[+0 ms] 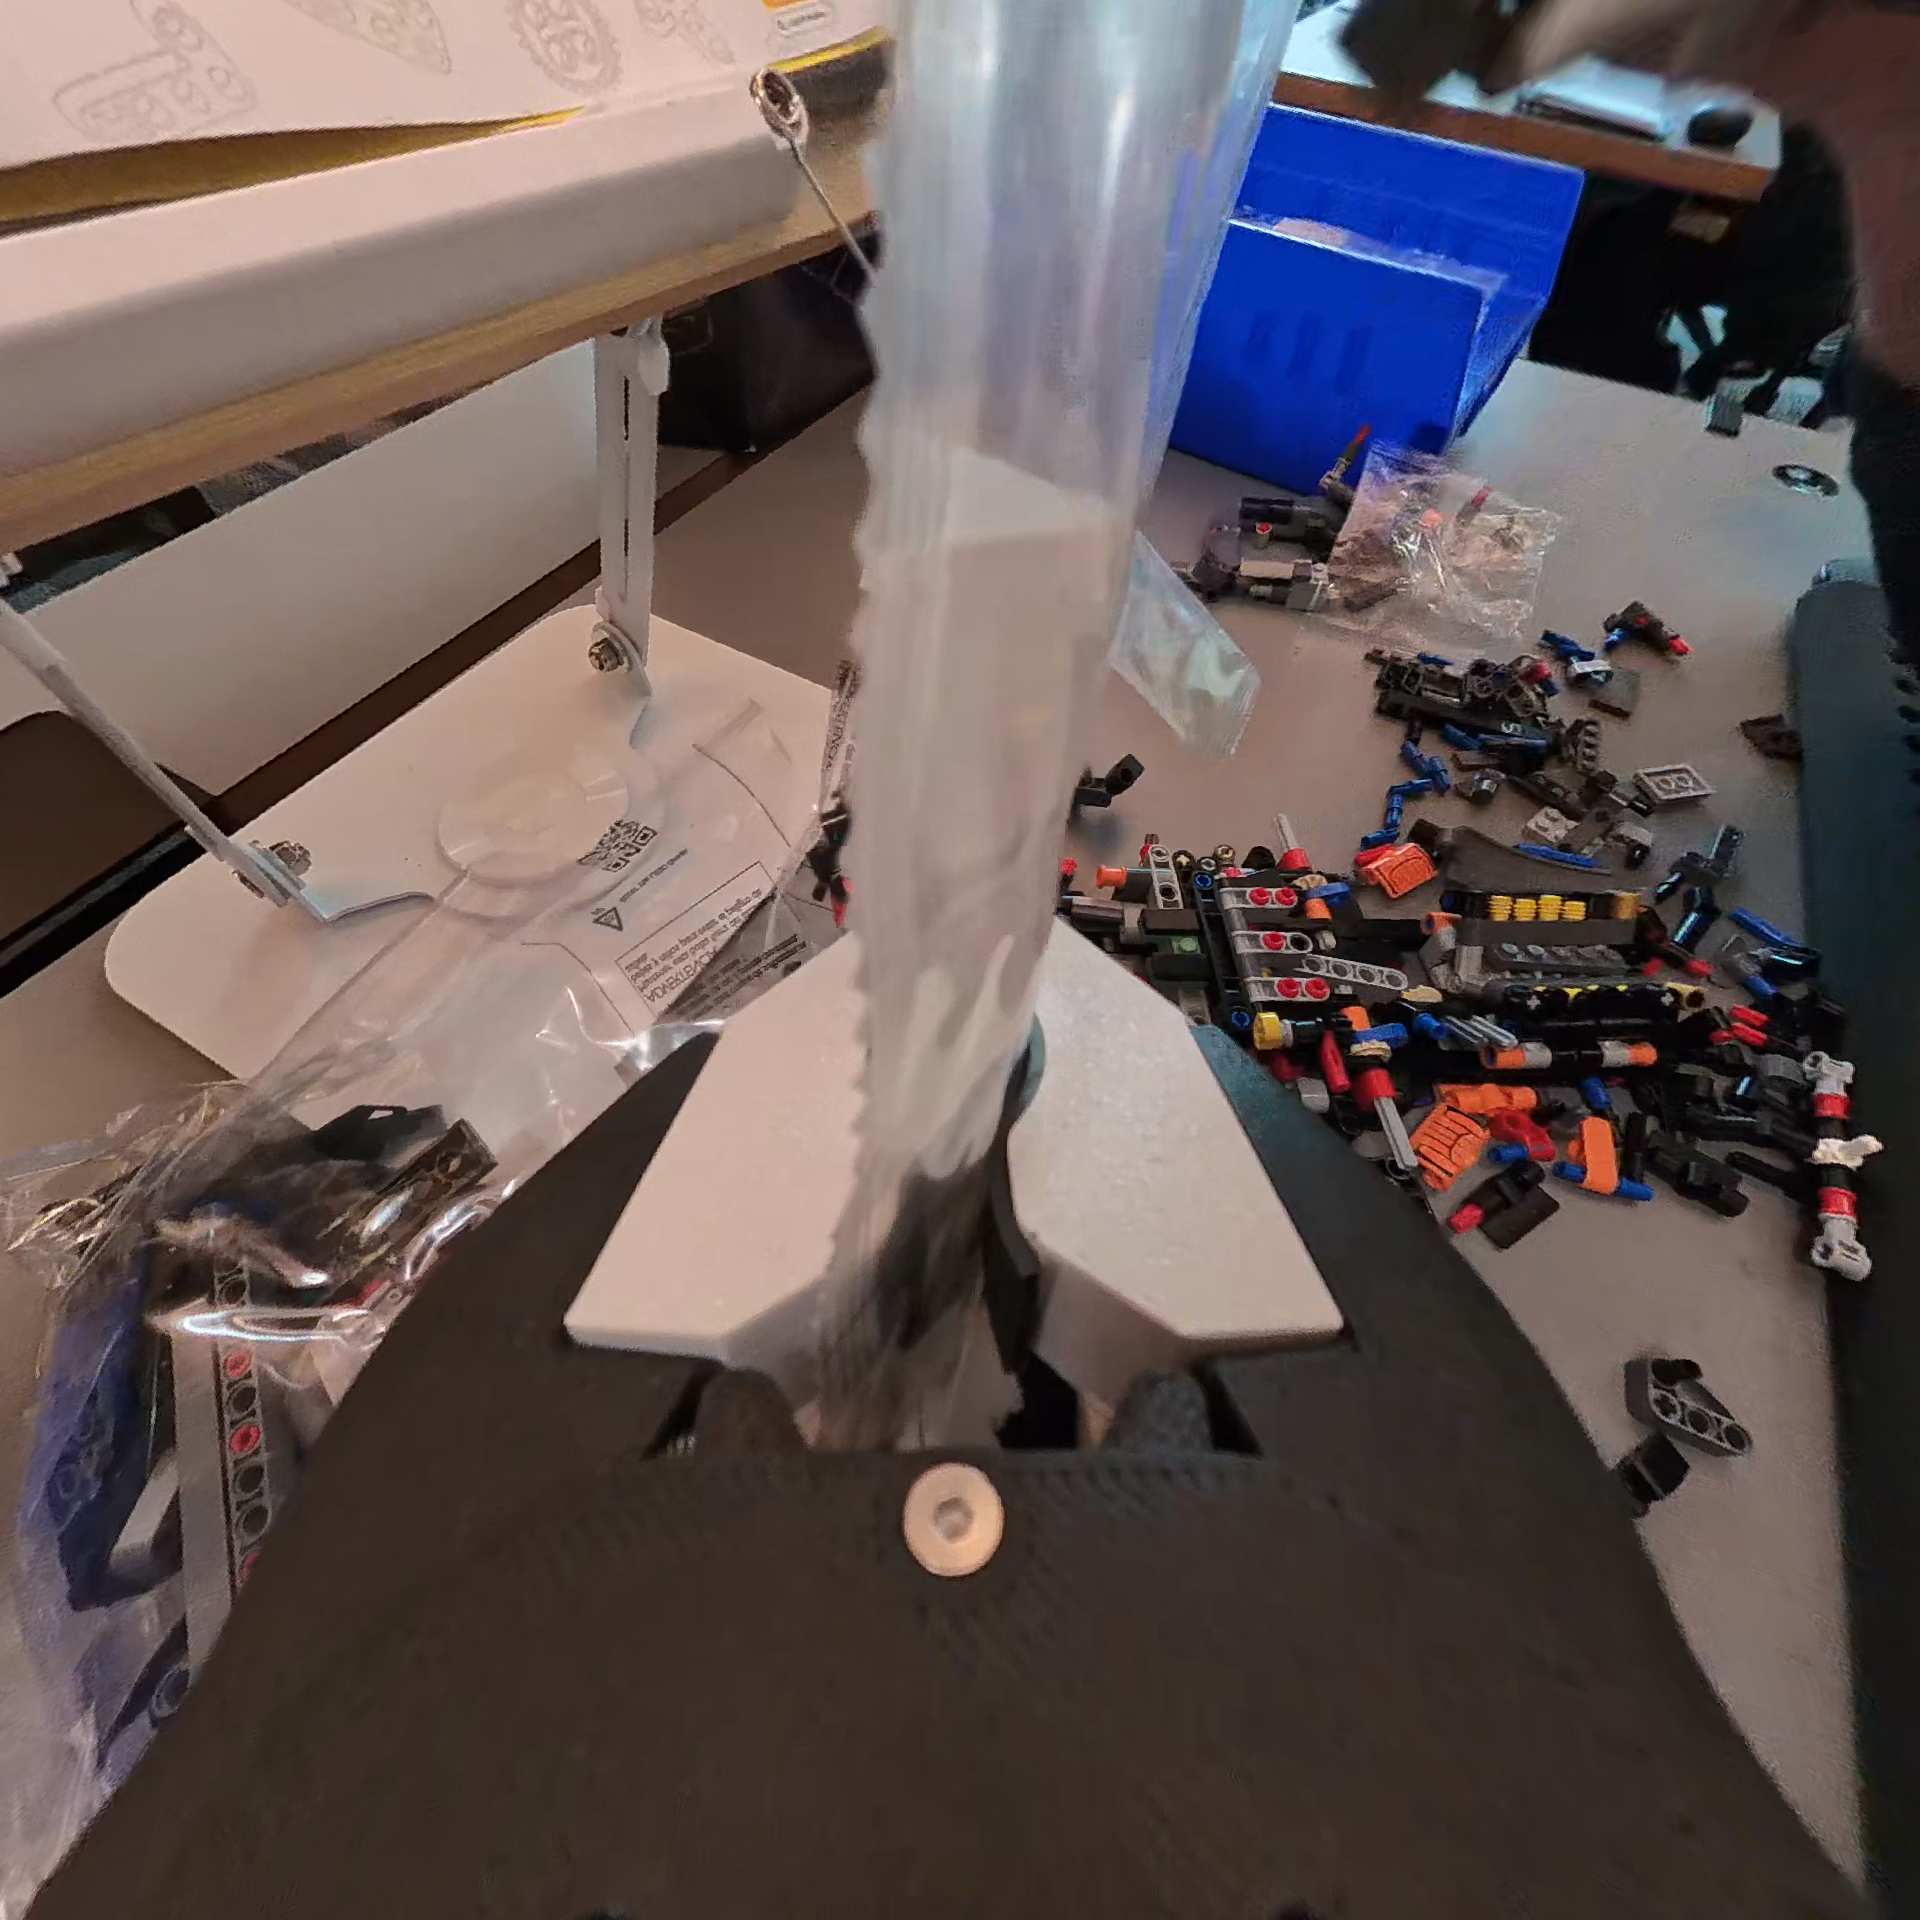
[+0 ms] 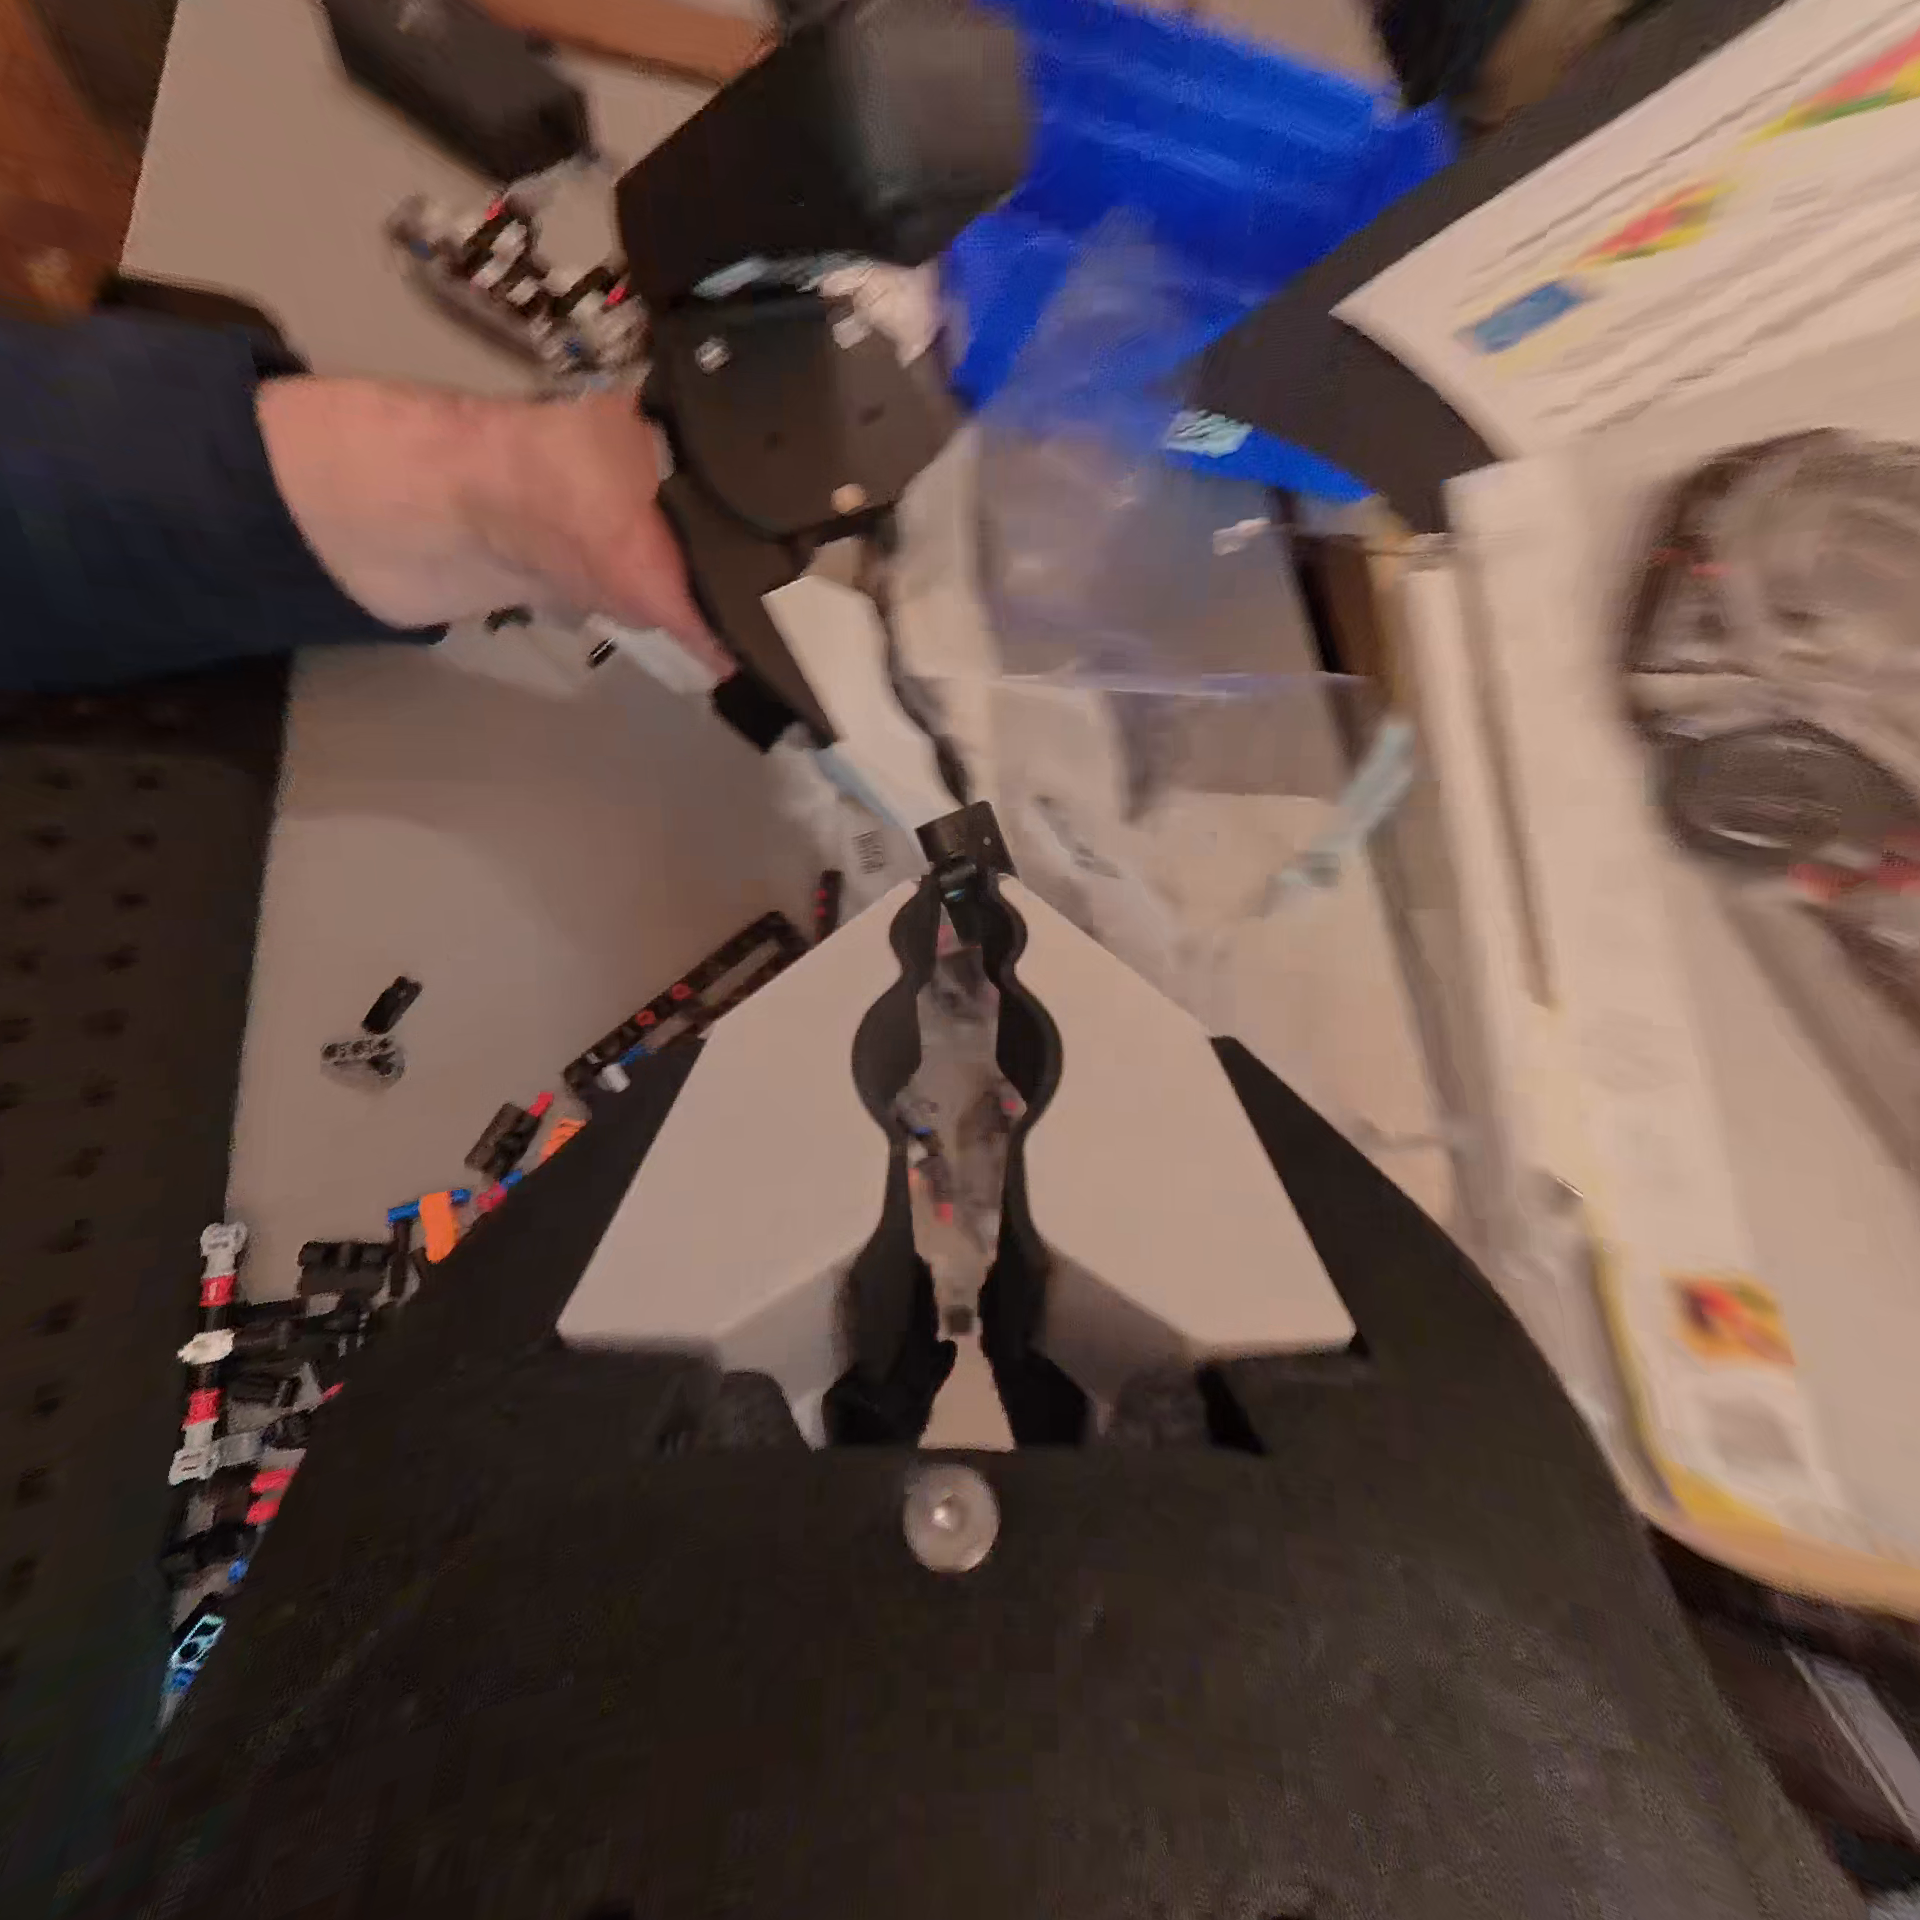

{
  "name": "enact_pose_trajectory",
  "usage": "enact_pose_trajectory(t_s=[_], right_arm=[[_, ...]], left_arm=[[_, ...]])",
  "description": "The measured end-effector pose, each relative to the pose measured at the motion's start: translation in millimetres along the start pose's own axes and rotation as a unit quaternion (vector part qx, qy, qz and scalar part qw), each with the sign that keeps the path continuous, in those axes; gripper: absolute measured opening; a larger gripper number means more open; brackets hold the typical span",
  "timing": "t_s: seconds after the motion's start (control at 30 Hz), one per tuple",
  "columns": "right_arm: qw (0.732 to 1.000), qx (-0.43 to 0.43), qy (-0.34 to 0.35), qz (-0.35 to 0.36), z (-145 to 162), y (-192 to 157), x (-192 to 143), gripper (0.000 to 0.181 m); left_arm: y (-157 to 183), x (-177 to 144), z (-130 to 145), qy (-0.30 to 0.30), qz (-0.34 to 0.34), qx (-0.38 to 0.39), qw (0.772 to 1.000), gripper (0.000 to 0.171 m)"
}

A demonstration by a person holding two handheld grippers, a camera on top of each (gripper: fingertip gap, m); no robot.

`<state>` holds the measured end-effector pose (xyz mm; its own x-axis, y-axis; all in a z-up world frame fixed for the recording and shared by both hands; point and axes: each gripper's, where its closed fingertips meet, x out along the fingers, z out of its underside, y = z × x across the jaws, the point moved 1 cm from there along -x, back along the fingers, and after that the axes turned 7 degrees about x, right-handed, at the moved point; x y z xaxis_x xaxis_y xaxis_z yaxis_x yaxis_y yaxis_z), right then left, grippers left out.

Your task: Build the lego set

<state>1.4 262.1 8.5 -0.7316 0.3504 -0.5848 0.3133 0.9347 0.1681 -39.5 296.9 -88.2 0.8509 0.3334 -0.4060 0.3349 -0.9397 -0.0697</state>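
My left gripper [image 1: 951,935] is shut on a clear plastic bag [image 1: 1039,312] that stands up between its white fingers. It also shows in the right wrist view [image 2: 883,727], held by a hand [image 2: 468,499], with the bag [image 2: 1101,561] hanging beside it. My right gripper [image 2: 961,894] is shut, with a small black lego piece [image 2: 961,847] pinched at its fingertips, close below the left gripper. A pile of loose lego pieces [image 1: 1507,1039] and a partly built black and grey assembly [image 1: 1278,935] lie on the grey table to the right.
An instruction booklet [image 1: 312,83] rests on a white stand [image 1: 468,831] at the left. A clear bag of pieces [image 1: 239,1299] lies at lower left, a smaller one [image 1: 1444,551] farther back. A blue bin [image 1: 1382,291] stands behind. A dark padded edge [image 1: 1849,935] borders the right. The gap from one gripper's tips to the other's is roughly 10 cm.
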Motion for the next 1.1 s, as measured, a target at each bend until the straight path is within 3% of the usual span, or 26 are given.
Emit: enact_pose_trajectory(t_s=[0.17, 0.37, 0.73, 0.9, 1.1], right_arm=[[0.996, 0.047, 0.050, 0.066, 2.4, 44.2, -47.7, 0.005], [0.993, 0.062, 0.038, 0.090, 19.3, 64.3, -56.0, 0.005], [0.996, 0.068, 0.016, 0.060, 22.3, 53.6, -35.6, 0.011], [0.996, 0.059, 0.030, 0.067, 12.1, 48.7, -47.2, 0.014], [0.999, -0.024, 0.001, -0.036, 1.9, -17.1, -33.1, 0.014]], left_arm=[[7.1, 4.2, -0.9, -0.005, 0.007, 0.021, 1.000, 0.000], [9.9, 7.0, -1.4, -0.011, 0.006, 0.030, 0.999, 0.000], [11.1, 6.9, -0.9, -0.014, 0.007, 0.034, 0.999, 0.000], [10.0, 5.8, -0.6, -0.011, 0.006, 0.031, 0.999, 0.000], [8.7, 4.3, 0.0, -0.008, 0.005, 0.027, 1.000, 0.000]])
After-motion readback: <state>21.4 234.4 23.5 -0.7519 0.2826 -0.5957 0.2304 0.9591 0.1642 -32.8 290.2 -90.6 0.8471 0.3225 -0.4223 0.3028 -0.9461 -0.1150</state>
